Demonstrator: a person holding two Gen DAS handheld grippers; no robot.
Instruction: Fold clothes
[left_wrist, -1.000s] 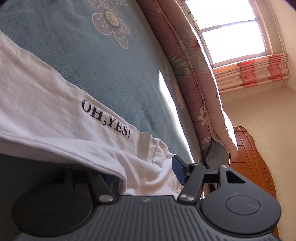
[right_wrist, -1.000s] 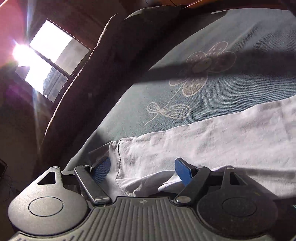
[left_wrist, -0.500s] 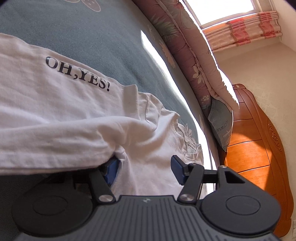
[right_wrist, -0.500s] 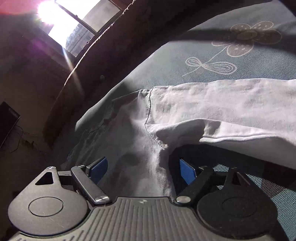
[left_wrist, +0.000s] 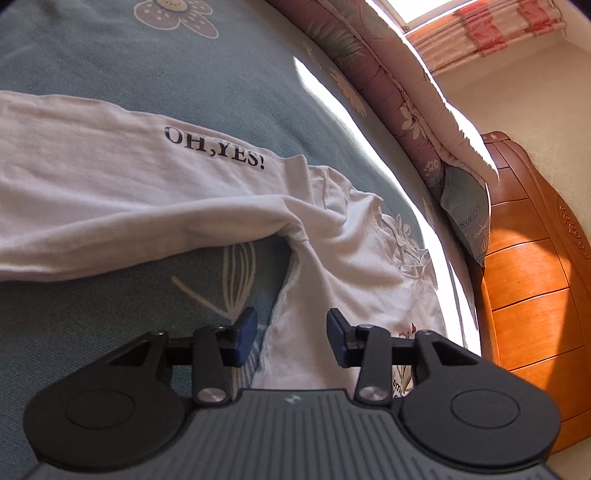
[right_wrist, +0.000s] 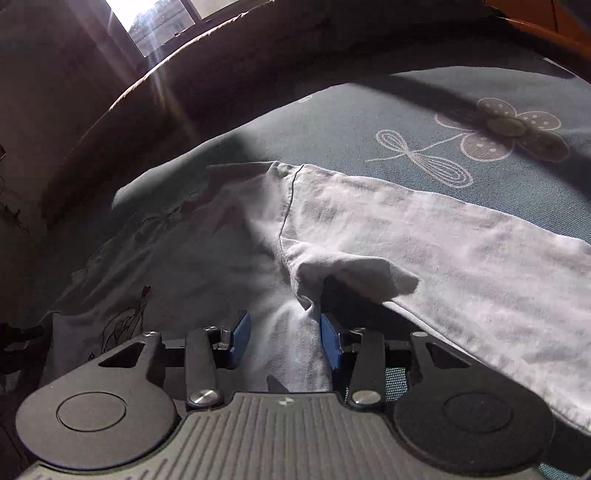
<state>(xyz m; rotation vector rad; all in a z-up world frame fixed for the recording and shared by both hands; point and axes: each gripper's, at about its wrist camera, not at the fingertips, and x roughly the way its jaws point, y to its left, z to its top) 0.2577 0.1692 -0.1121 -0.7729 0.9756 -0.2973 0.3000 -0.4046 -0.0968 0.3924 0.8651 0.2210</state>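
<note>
Bed, teal floral cover, fills everything ahead of both tongs; folded quilt along its far edge, wooden headboard right of the left tongs. White long-sleeve shirt lies spread flat on the bed: in the left wrist view the body runs from directly under the left tongs forward, and the "OH,YES!" sleeve trails off up-left of them. In the right wrist view the other sleeve runs off to the right of the right tongs, armpit bunched into a small ridge just ahead of them. Left tongs: jaws closing, cloth edge between them, pads don't look pressed on it yet. Right tongs: jaws closing around a pinched-up ridge of the shirt side; right pad looks in contact, left pad shows a gap, so not a clamp yet by my read. Handling guess: thin cotton, light, fully limp, zero stiffness, so it'll sag and drag whatever isn't lifted. Not slippery, not fragile. Grab at side seams near the armpits, both layers, deep bite; a shallow pinch will likely take the top layer only.
</note>
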